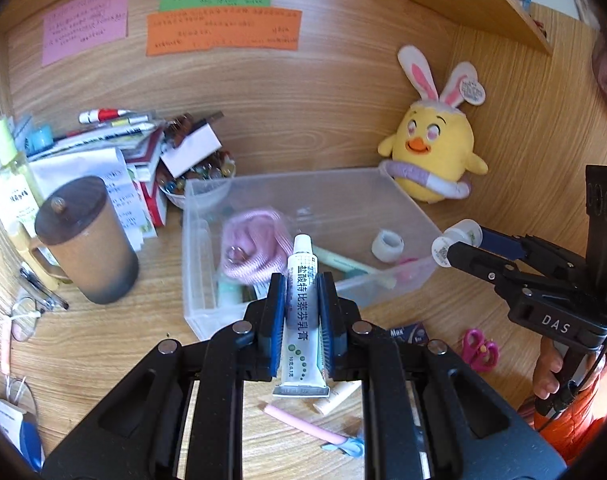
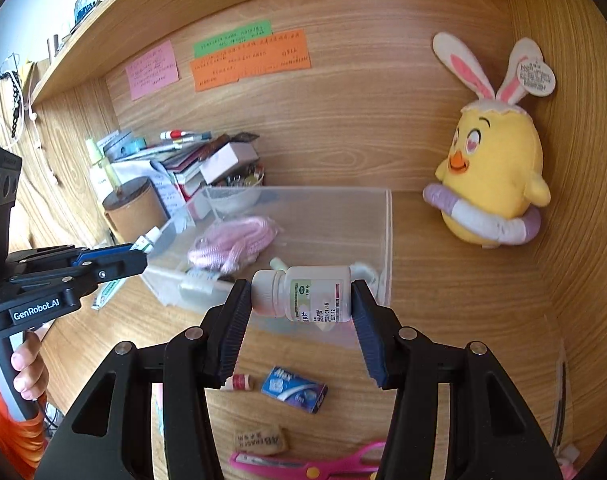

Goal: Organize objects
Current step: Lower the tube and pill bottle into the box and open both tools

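Both wrist views close, angled down, sharing clear bin (image 1: 207,248) (image 2: 379,232)

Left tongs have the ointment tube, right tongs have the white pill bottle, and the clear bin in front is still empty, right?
Not quite: the clear bin is not empty. The left wrist view shows a pink cord bundle and a small tape roll inside. The left tongs do hold the ointment tube, the right tongs the white pill bottle.

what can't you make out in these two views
- Left wrist view: bin contents behind the held tube are hidden; pink bundle blurred.
- Right wrist view: held bottle covers the bin's near corner; its label print is too small.
- Wall notes: writing illegible.
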`<state>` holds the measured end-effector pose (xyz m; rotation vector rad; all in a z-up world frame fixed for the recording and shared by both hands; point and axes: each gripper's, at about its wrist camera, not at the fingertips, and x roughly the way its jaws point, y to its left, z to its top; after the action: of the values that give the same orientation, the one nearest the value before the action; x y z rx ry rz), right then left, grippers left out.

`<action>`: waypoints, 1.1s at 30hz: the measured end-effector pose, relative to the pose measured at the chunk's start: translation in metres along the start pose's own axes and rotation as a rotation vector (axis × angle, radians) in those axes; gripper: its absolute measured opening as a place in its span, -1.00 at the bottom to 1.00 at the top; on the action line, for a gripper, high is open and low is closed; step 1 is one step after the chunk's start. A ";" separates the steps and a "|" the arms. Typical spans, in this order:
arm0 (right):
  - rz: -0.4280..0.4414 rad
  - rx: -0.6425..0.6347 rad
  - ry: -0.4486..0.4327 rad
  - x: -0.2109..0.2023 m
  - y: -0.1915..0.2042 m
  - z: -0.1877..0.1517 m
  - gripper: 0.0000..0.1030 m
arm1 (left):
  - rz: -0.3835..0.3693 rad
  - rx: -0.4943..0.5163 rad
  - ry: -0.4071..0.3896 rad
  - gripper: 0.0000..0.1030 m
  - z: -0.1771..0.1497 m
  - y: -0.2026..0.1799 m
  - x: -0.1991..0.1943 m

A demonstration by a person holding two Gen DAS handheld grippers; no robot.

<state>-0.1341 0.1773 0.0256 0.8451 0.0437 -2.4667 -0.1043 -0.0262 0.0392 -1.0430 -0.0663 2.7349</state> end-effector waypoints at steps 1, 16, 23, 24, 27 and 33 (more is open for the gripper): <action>0.002 0.001 -0.003 0.002 0.000 0.004 -0.09 | 0.007 -0.002 -0.008 -0.70 0.003 0.002 0.000; -0.004 0.007 0.087 0.062 0.000 0.015 -0.09 | 0.018 -0.017 0.077 -0.70 0.015 0.009 0.058; -0.017 -0.010 0.120 0.080 0.004 0.014 -0.09 | 0.001 -0.012 0.112 -0.69 0.016 0.004 0.079; -0.016 -0.013 0.124 0.082 0.005 0.014 -0.09 | -0.004 -0.010 0.118 -0.70 0.016 0.004 0.081; -0.015 -0.023 0.139 0.087 0.007 0.012 -0.09 | -0.011 -0.009 0.127 -0.69 0.015 0.002 0.082; -0.012 -0.030 0.159 0.089 0.009 0.011 -0.09 | -0.026 -0.009 0.111 -0.69 0.014 0.000 0.071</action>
<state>-0.1947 0.1252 -0.0160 1.0288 0.1422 -2.3984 -0.1655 -0.0102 0.0035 -1.1859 -0.0741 2.6502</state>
